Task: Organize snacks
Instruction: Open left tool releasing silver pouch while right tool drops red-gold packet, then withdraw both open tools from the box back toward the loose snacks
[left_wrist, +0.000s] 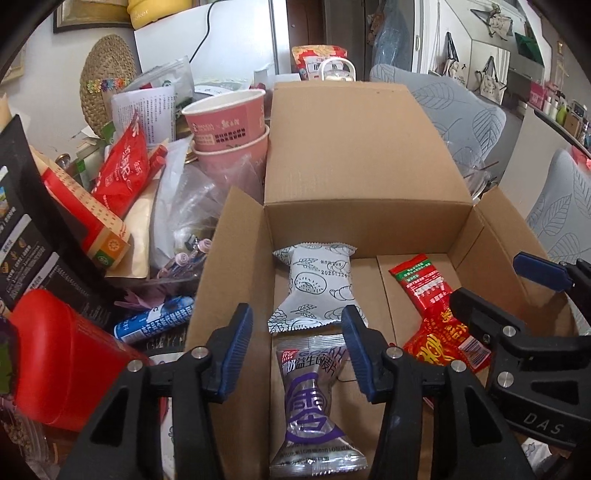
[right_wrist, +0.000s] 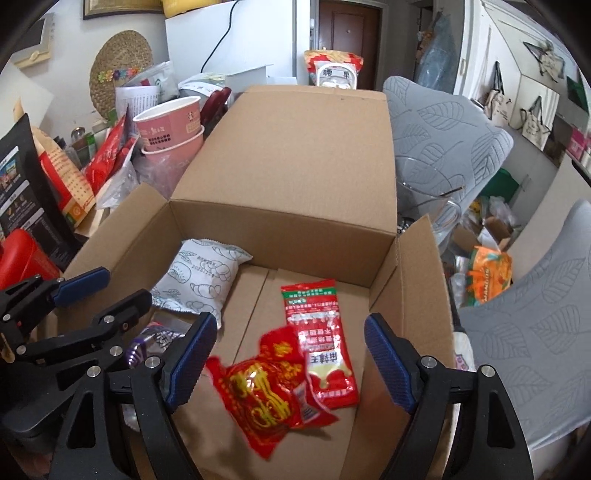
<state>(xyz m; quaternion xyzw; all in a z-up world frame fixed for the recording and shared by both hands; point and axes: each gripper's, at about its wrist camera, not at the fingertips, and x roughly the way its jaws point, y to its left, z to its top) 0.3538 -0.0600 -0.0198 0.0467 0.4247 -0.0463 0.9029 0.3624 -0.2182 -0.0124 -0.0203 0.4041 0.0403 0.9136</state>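
Low in each frame, the left gripper (left_wrist: 297, 345) hangs parted over a purple-printed silver packet (left_wrist: 314, 402), not pinching it; the right gripper (right_wrist: 291, 363) gapes wide above red packets (right_wrist: 266, 391). Mid-frame, a white pastry pack (left_wrist: 317, 284) lies in the cardboard box (left_wrist: 365, 210).

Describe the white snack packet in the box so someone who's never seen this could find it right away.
Look into the open cardboard box. The white packet lies near its back left corner, beyond the silver and purple packet. It alone is white, with line drawings of croissants and leaves; the two on the right are red.

Right hand-held gripper (right_wrist: 291, 363) jaws apart above red snack packets (right_wrist: 269, 395) in cardboard box (right_wrist: 280, 225).
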